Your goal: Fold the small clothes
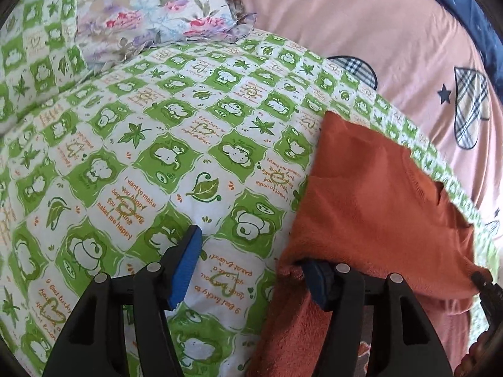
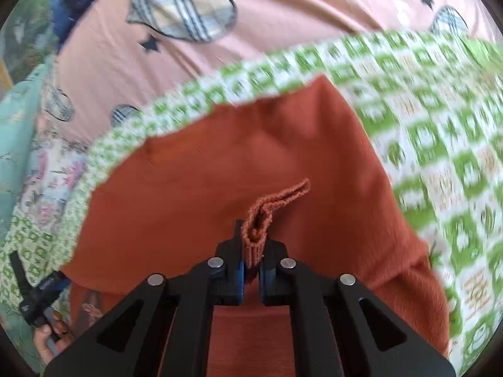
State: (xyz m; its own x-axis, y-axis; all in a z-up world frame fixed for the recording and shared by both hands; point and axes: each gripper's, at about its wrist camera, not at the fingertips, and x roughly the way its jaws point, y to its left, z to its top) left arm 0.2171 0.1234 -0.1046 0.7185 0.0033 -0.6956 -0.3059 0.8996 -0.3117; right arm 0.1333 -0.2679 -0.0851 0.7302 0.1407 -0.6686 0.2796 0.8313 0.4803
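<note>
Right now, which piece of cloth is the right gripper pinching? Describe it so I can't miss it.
On the green frog-print sheet lies a rust-orange garment. At its near edge, the right gripper is shut on a ribbed hem fold. It sticks up as a narrow loop, unlike the flat cloth around it.

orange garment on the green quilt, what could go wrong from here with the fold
The right gripper pinches only a narrow ribbed hem of the orange garment; pulling hard might slip it free. The left gripper has open jaws with cloth draped over one finger, so it has no hold and that side may drag or bunch. The garment lies near the edge of the green quilt and could slide onto the pink sheet.
</note>
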